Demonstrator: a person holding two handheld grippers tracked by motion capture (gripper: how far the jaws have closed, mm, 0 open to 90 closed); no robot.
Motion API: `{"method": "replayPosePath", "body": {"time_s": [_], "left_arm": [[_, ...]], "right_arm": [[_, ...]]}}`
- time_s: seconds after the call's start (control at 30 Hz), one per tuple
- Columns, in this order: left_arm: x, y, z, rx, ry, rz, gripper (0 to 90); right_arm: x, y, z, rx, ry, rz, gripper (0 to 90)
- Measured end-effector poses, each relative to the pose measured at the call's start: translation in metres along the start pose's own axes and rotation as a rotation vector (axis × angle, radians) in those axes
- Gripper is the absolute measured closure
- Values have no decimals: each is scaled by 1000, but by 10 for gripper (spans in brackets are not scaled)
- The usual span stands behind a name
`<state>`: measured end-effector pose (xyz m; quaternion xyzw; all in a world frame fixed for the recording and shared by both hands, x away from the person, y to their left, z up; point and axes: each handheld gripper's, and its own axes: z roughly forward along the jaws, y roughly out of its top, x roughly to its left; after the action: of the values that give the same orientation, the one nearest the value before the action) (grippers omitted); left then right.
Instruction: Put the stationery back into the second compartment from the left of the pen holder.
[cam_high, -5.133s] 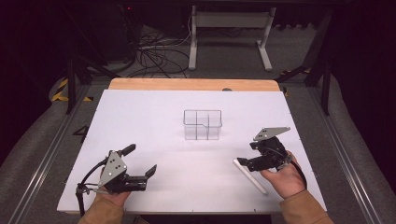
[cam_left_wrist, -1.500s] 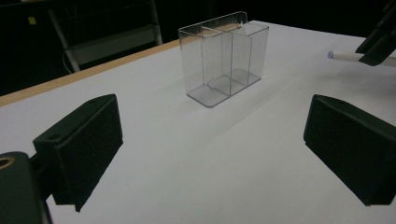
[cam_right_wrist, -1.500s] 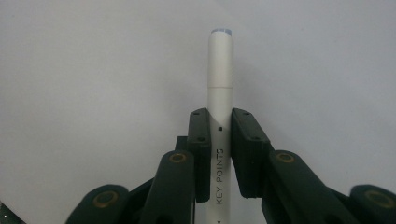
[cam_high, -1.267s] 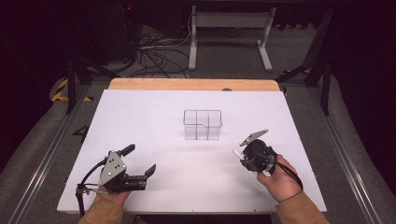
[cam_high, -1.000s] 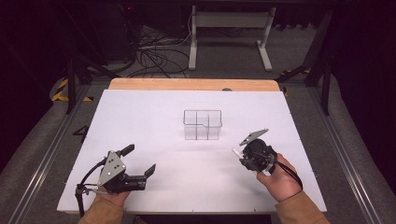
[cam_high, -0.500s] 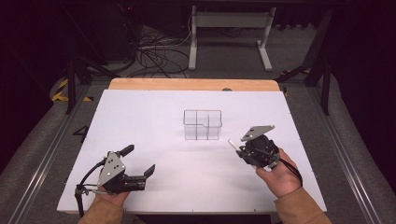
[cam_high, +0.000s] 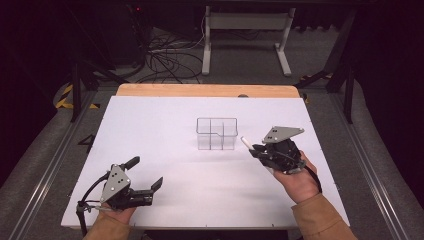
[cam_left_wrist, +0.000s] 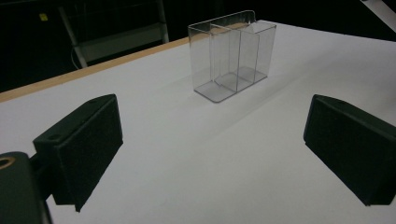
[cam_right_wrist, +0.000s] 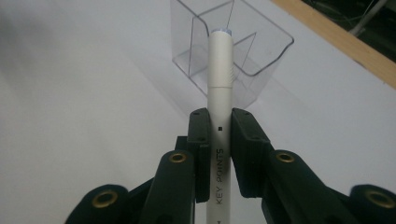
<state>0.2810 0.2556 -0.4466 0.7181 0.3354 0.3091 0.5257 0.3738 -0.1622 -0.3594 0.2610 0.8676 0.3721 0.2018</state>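
Observation:
A clear plastic organizer (cam_high: 216, 133) with several compartments stands near the middle of the white table (cam_high: 165, 130). My right gripper (cam_high: 259, 150) hovers just right of it, shut on a white pen (cam_right_wrist: 219, 84) that points toward the organizer (cam_right_wrist: 233, 51); the pen's tip (cam_high: 245, 142) sticks out toward the box. The jaws clamp the pen's barrel on both sides. My left gripper (cam_high: 148, 176) rests low at the table's front left, jaws wide apart with nothing between them. From there the organizer (cam_left_wrist: 232, 53) stands far ahead of its pads (cam_left_wrist: 81, 147).
A wooden strip (cam_high: 205, 90) runs along the table's far edge. Beyond it are a desk frame (cam_high: 245, 35) and loose cables (cam_high: 160, 55) on the dark floor. Metal rails flank the table on both sides.
My right gripper has risen off the table with the pen and swung it to point at the organizer. Five seconds ago the pen lay on the table. The left gripper has stayed put.

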Motion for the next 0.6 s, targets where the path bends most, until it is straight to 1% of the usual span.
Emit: {"method": "replayPosePath", "body": {"time_s": [0.03,0.07,0.1,0.13,0.2,0.23,0.27,0.3,0.37,0.47,0.5,0.57,0.6], "left_arm": [[0,0,-1,1,3,1,53],[0,-1,-2,2,4,-4,53],[0,-1,-3,2,7,-5,53],[0,-1,-3,2,9,-2,53],[1,-2,-5,1,14,-4,53],[1,-2,-6,2,17,-6,53],[1,-2,-8,1,24,-5,53],[1,-2,-8,1,24,-5,53],[1,-3,-9,-1,27,-8,53],[1,-3,-10,1,30,-7,53],[1,-3,-11,0,31,-7,53],[1,-4,-11,0,32,-12,53],[1,-4,-11,-1,33,-13,53]], "right_arm": [[-2,2,-1,-35,18,-9,789],[-2,2,-1,-35,18,-9,789],[-5,4,-1,-67,37,-15,789],[-5,4,-1,-67,37,-15,789],[-8,7,-1,-94,67,3,789],[-10,9,0,-123,89,13,789],[-11,10,0,-138,95,18,789],[-11,10,0,-138,95,18,789],[-13,13,0,-168,102,21,789],[-15,16,1,-228,114,7,788],[-15,19,2,-258,128,1,788],[-16,21,3,-268,134,-5,789],[-16,23,6,-293,143,-14,789]]}}
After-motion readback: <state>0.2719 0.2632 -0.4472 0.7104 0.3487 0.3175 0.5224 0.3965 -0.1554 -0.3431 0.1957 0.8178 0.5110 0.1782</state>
